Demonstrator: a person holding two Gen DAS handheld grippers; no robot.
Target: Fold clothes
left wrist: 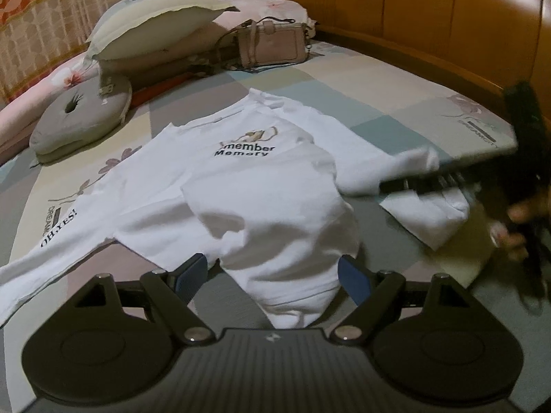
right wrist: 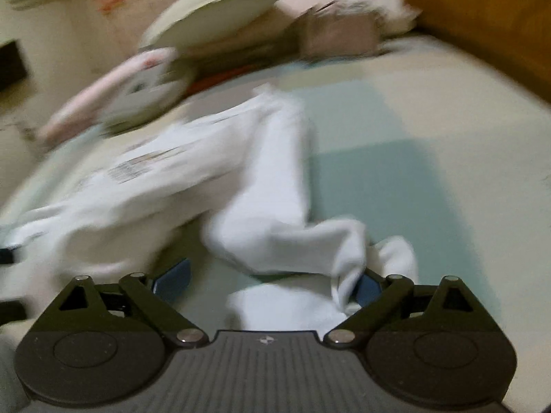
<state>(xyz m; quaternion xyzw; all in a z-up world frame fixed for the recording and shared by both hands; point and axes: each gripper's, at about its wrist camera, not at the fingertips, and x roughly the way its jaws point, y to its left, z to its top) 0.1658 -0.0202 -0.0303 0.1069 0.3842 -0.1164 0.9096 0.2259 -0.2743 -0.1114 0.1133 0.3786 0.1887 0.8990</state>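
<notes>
A white long-sleeved shirt (left wrist: 241, 186) printed "member Memory" lies spread on the bed, its lower part bunched toward me. My left gripper (left wrist: 273, 277) stands open and wide, with the bunched hem between its blue pads (left wrist: 191, 275) but not squeezed. In the blurred right wrist view my right gripper (right wrist: 272, 284) is also open over the shirt's right sleeve (right wrist: 275, 213), and a fold of sleeve drapes against its right pad (right wrist: 370, 287). The left wrist view shows that gripper as a dark smear (left wrist: 447, 179) over the sleeve end, with a person's hand (left wrist: 516, 230) behind it.
The patchwork bedsheet (left wrist: 361, 103) runs to a wooden headboard (left wrist: 447, 17) at the right and back. A cream pillow (left wrist: 155, 31), a pink handbag (left wrist: 272, 44) and a grey round cushion (left wrist: 82, 117) lie at the far side. A patterned curtain (left wrist: 44, 17) hangs behind them.
</notes>
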